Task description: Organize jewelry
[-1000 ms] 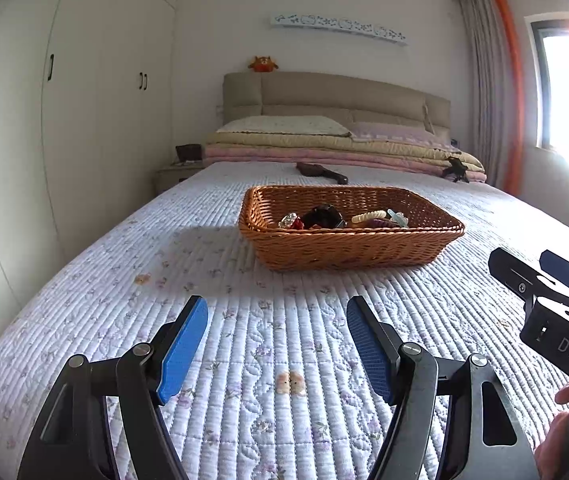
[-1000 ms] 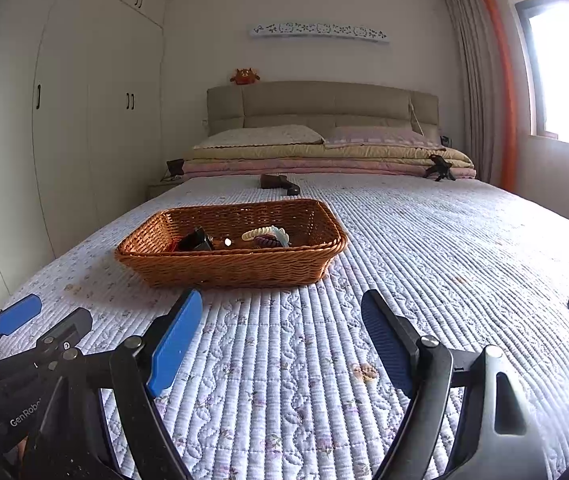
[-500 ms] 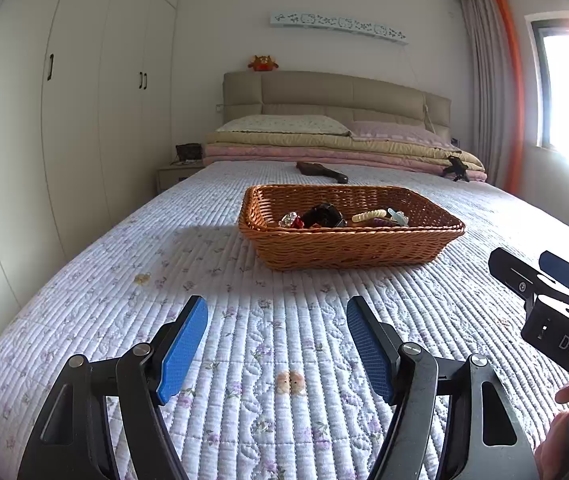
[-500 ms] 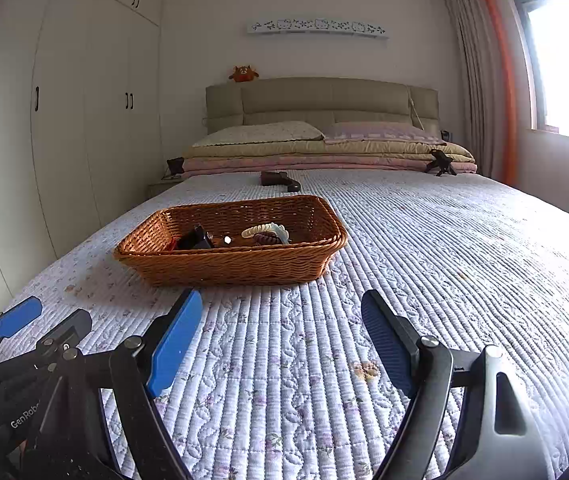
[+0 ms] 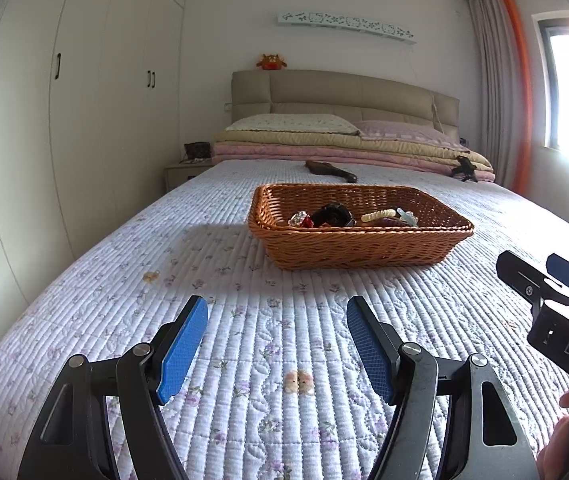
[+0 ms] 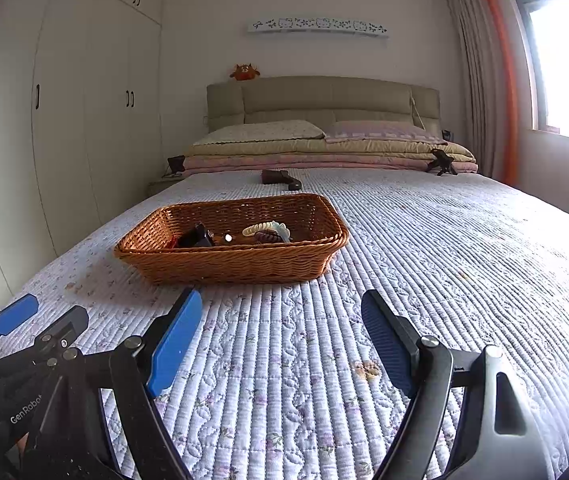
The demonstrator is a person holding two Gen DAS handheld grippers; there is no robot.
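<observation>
Left wrist view: going near to far, nothing fancy
Left gripper (image 5: 277, 344): blue pads spread wide, nothing between them, low over the quilt (image 5: 244, 400), aimed at 12 o'clock
Right gripper (image 6: 282, 344): same deal, pads wide apart and empty; it pokes into the left view at 3 o'clock
Why so: my guess is both hang back at the foot of the bed with jaws ready, either about to reach in or just backed off; can't tell which
Basket (image 5: 360, 248): wicker tray on the quilt at 12 o'clock from the left gripper, more like 11 from the right one
Jewelry (image 5: 326, 216): all the small bits I can see sit inside the basket, a dark lump and a sparkly piece at the left, a cream coil (image 5: 378, 215) and a pale clip to the right
Loose stuff: a dark object (image 5: 330, 171) lies beyond the basket, another (image 5: 464, 168) at 1 o'clock by the folded covers; can't tell what either is
Far end: pillows and headboard
Versus a second ago: basically no change, the basket sits a touch higher in both views, grippers just as wide
</observation>
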